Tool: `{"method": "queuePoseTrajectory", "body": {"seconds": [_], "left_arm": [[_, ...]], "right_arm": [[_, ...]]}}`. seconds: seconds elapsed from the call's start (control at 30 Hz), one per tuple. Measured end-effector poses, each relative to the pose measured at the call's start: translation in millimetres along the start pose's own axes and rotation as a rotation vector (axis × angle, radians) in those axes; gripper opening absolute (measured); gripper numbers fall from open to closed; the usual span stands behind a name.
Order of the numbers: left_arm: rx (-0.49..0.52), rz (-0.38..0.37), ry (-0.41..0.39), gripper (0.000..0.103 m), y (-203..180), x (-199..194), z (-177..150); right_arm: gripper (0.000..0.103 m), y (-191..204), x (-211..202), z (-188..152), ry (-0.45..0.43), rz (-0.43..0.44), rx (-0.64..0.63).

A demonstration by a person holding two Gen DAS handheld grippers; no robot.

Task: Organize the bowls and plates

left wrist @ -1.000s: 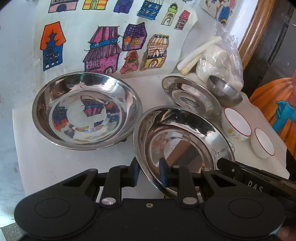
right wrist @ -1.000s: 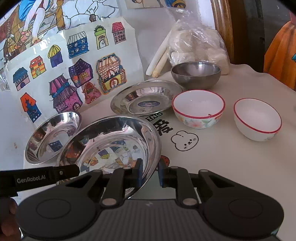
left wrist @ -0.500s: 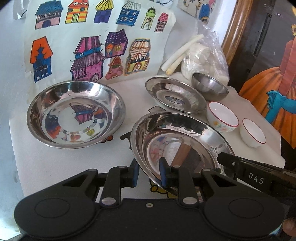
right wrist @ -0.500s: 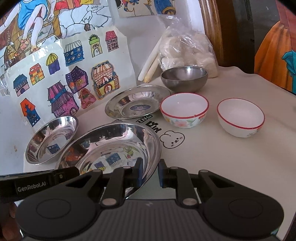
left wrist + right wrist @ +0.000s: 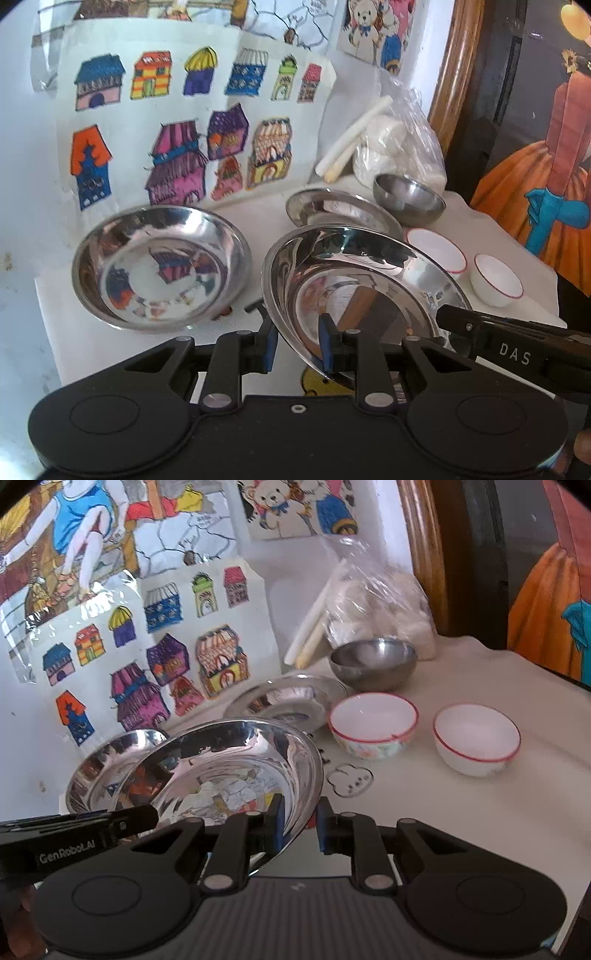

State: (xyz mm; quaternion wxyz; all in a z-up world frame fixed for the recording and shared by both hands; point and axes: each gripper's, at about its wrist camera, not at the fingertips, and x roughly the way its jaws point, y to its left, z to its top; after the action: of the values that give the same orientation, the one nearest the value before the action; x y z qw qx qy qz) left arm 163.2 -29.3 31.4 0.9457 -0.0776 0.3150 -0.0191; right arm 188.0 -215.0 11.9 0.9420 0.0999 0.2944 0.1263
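Left gripper (image 5: pixel 297 349) and right gripper (image 5: pixel 298 825) both clamp the rim of a tilted steel plate (image 5: pixel 354 291), raised above the counter (image 5: pixel 461 812); another steel plate (image 5: pixel 159 266) sits at its 9 o'clock.

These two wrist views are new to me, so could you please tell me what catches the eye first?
A large steel plate tilts above the table at centre, its rim pinched by the left gripper and the right gripper. A matching steel plate rests to its left, and two red-rimmed white bowls sit to the right.
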Motion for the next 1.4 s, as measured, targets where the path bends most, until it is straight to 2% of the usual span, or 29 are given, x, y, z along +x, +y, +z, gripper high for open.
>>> {"method": "queuePoseTrajectory", "body": {"seconds": [0.23, 0.53, 0.83, 1.07, 1.4], "left_arm": [[-0.011, 0.052, -0.053, 0.025, 20.2, -8.9, 12.7], [-0.058, 0.162, -0.091, 0.025, 66.8, -10.5, 25.3], [-0.099, 0.253, -0.086, 0.025, 111.0, 3.3, 30.0], [-0.097, 0.289, -0.067, 0.025, 124.0, 13.1, 28.8], [-0.053, 0.325, -0.056, 0.026, 119.8, 20.0, 29.9]], "right_arm": [[0.021, 23.8, 6.6, 11.6, -0.029, 0.046, -0.037], [0.021, 70.4, 31.0, 24.7, -0.038, 0.129, -0.103], [0.022, 117.5, 60.6, 35.2, -0.023, 0.178, -0.182], [0.022, 134.7, 77.5, 35.5, -0.002, 0.177, -0.224], [0.025, 137.4, 90.9, 30.1, 0.032, 0.173, -0.232]]}}
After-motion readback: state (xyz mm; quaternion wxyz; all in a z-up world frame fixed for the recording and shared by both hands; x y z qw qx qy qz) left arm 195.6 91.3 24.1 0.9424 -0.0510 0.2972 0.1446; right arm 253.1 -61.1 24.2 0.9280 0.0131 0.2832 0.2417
